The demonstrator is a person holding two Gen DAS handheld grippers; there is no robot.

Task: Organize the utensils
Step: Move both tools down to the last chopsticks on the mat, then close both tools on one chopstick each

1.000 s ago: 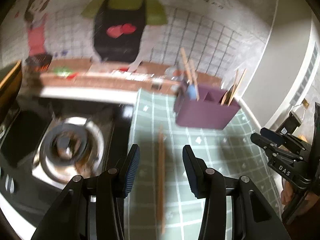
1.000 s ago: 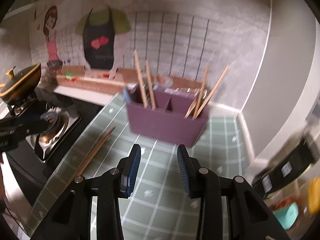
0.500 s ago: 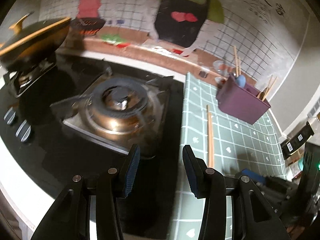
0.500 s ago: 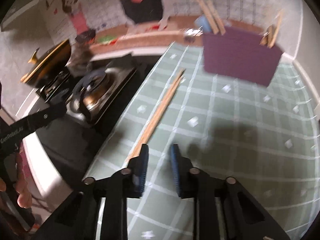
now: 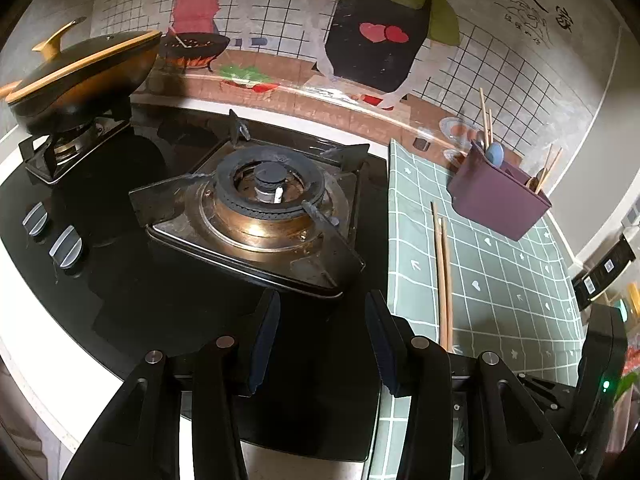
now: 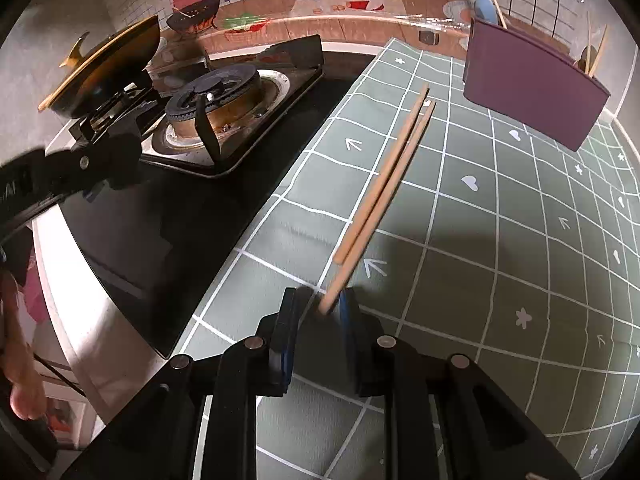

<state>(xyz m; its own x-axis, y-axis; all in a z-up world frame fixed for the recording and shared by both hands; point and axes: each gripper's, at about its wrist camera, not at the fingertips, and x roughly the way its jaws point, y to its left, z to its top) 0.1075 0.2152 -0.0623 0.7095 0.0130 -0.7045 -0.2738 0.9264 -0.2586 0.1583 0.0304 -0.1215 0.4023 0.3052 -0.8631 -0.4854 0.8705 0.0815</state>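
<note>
Green checked cloth [image 6: 460, 216] beside black hob [image 5: 120, 280]; left gripper [image 5: 320, 336] jaws spread, right gripper [image 6: 318, 312] jaws pinching chopstick [image 6: 384, 200]

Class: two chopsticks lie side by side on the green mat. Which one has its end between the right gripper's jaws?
The longer-reaching chopstick, on the side toward the purple holder; the other ends short of the right gripper.
</note>
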